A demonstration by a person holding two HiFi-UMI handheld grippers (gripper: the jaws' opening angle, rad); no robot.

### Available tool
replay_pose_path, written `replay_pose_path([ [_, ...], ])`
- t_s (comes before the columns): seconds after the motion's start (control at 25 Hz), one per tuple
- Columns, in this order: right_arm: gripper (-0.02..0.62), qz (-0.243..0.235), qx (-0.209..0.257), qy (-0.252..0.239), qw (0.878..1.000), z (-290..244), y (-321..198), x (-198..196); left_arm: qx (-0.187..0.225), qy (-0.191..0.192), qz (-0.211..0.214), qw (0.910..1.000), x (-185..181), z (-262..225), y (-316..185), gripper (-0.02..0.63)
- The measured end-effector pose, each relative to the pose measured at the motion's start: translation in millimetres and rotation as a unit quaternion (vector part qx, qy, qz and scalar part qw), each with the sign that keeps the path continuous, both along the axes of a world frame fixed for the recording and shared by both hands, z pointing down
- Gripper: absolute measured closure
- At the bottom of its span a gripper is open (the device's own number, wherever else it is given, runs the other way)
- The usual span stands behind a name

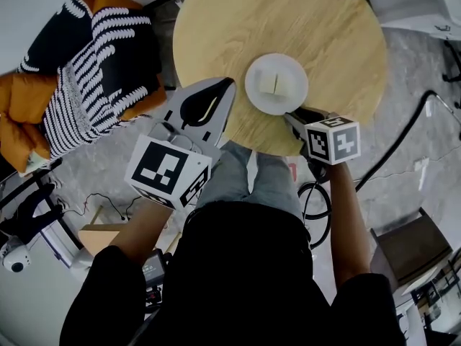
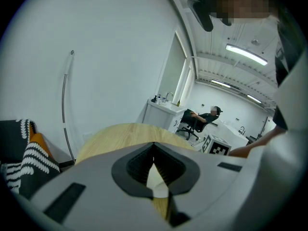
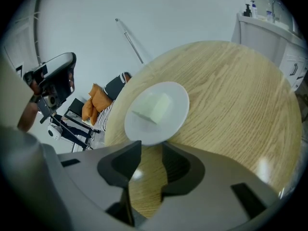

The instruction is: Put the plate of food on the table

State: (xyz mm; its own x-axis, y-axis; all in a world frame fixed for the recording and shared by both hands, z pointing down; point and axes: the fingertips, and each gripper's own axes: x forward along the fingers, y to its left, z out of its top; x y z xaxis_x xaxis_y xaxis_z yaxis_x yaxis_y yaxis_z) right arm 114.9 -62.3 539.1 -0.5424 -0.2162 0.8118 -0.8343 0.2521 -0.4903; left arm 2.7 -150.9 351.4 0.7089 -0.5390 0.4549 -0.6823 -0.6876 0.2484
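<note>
The left tongs [image 1: 229, 83] are closed with nothing between them: in the left gripper view [image 2: 154, 146] the two tips meet, and only a sliver of wood and something white shows through the gap behind them. In the head view they sit left of centre, with the tips over the table's [image 1: 288, 20] left edge, clear of the plate [image 1: 292, 85].

The right tongs [image 1: 288, 115] stand open. In the right gripper view [image 3: 148, 148] the jaws are apart with bare wood showing between them. The near rim of the plate [image 3: 144, 129] lies right at their tips, and neither pad presses on it.

The plate rests flat on the round, light wood table [image 3: 231, 95]. In the head view it is just right of centre, near the table's lower edge. It is plain white, round and shallow, with a smooth rim.

On its middle lies the food [image 1: 270, 83], a pale cream block. From above a faint line runs down it, so it may be two pieces side by side, but I cannot tell which. In the right gripper view the food [image 3: 154, 107] is a soft-edged slab, slightly tilted. The rest of the plate around it is bare.

At the upper left of the head view, orange cushions [image 1: 25, 110] and a black-and-white striped throw [image 1: 94, 71] lie beside the table.
</note>
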Motion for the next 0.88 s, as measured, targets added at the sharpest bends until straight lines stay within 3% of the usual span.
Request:
replay_pose_path([
  [0.88, 0.462, 0.019, 0.010, 0.053, 0.998, 6.1, -1.0, 2.6, 0.032, 0.016, -0.012, 0.9993, -6.8, -32.4, -6.0, 0.598],
])
